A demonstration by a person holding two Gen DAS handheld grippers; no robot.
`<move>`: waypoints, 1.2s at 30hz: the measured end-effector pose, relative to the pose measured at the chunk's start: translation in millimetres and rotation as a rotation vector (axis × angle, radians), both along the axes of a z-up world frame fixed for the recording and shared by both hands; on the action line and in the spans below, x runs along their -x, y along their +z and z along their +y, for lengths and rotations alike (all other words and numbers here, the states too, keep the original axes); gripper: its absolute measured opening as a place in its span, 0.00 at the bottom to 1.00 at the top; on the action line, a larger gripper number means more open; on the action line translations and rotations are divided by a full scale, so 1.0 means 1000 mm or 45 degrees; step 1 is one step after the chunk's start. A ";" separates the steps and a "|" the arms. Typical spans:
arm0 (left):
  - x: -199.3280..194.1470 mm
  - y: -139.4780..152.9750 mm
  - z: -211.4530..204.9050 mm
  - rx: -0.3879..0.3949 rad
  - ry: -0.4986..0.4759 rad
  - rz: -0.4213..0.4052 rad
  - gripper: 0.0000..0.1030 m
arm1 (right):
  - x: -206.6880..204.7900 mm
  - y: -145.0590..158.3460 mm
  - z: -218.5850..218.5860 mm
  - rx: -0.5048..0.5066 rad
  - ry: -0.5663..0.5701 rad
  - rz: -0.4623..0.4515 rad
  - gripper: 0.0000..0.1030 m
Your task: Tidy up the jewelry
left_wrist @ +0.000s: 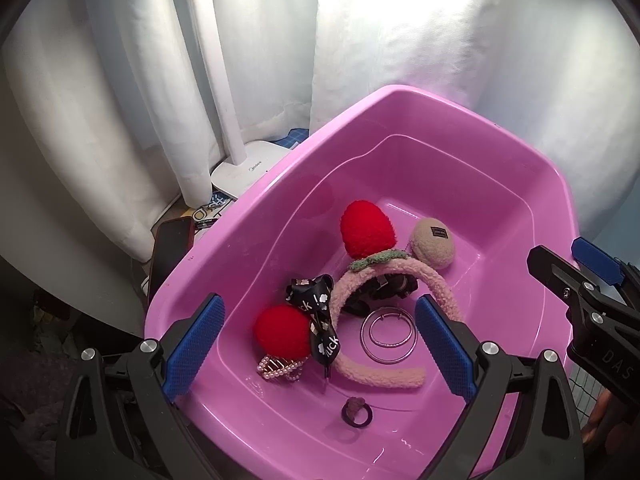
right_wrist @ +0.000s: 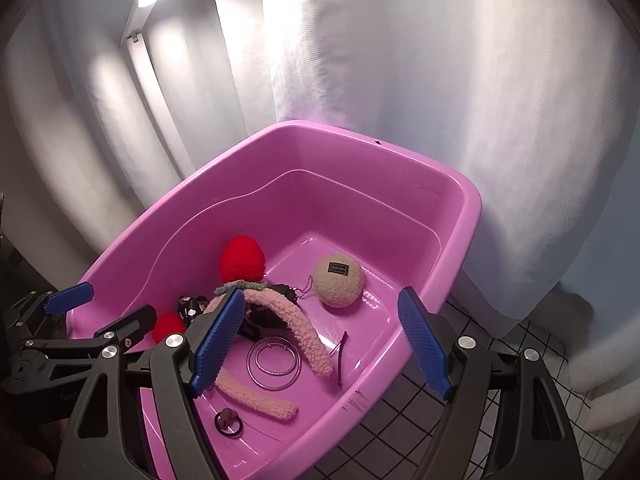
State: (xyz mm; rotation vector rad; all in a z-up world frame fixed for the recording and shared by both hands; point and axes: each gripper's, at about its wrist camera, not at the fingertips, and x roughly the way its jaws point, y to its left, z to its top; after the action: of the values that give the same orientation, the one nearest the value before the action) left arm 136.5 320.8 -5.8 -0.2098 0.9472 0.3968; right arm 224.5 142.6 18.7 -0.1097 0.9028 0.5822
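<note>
A pink plastic tub [left_wrist: 400, 112] [right_wrist: 460, 208] holds the jewelry. Inside lie a fuzzy pink headband [left_wrist: 400, 272] [right_wrist: 304, 332] with two red pom-poms [left_wrist: 366, 230] [right_wrist: 242, 258], a black printed ribbon [left_wrist: 320, 320], a pearl clip [left_wrist: 278, 368], two silver hoops [left_wrist: 388, 334] [right_wrist: 274, 362], a beige plush ball [left_wrist: 434, 242] [right_wrist: 338, 280], a dark ring [left_wrist: 356, 412] [right_wrist: 228, 422] and a thin dark pin [right_wrist: 340, 356]. My left gripper [left_wrist: 320, 352] is open and empty above the tub's near end. My right gripper [right_wrist: 320, 344] is open and empty above the tub's right side.
A white lamp base [left_wrist: 248, 168] and a dark phone [left_wrist: 170, 248] sit left of the tub. White curtains [left_wrist: 120, 100] [right_wrist: 400, 60] hang behind. A black-grid white cloth [right_wrist: 420, 420] covers the surface to the right. The right gripper's fingers [left_wrist: 592, 264] show at the left view's edge.
</note>
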 end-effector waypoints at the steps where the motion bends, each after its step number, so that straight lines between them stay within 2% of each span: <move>1: 0.000 0.000 -0.001 -0.004 0.000 -0.002 0.91 | 0.001 0.001 0.000 0.005 -0.001 -0.004 0.73; 36: 0.000 0.003 0.002 0.005 0.015 -0.013 0.91 | 0.007 0.007 -0.002 -0.006 0.008 -0.026 0.73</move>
State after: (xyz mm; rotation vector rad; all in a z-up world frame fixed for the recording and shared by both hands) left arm 136.8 322.7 -3.0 -0.2208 0.9370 0.4042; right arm 218.0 140.4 25.9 -0.1138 0.8811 0.5880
